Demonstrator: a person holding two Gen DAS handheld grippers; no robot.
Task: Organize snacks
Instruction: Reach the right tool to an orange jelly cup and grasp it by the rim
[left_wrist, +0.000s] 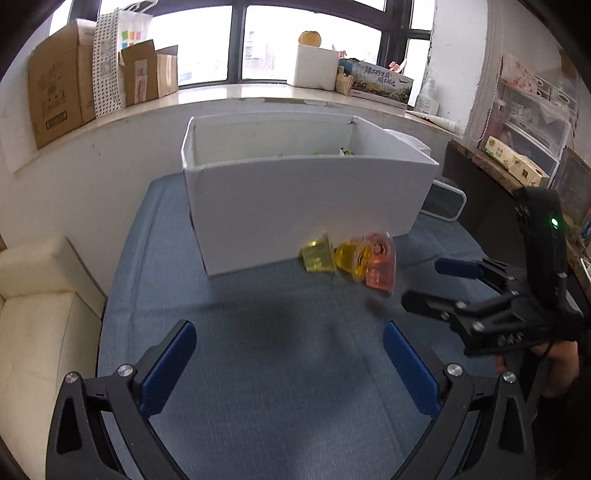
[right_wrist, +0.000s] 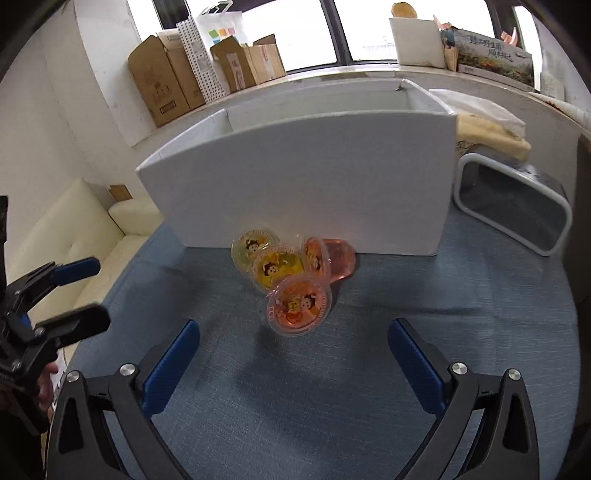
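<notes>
Nearest: left gripper, fingers spread wide, empty, over blue cloth. Right gripper likewise agape, nothing held. Jelly cups, 4 pcs, clustered on cloth just in front of white box, touching its near wall. Grey container right of box.

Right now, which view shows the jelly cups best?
The right wrist view: four jelly cups face the camera, printed lids sharp, clustered against the white box. The left wrist view shows them side-on, blurred, overlapping.
</notes>
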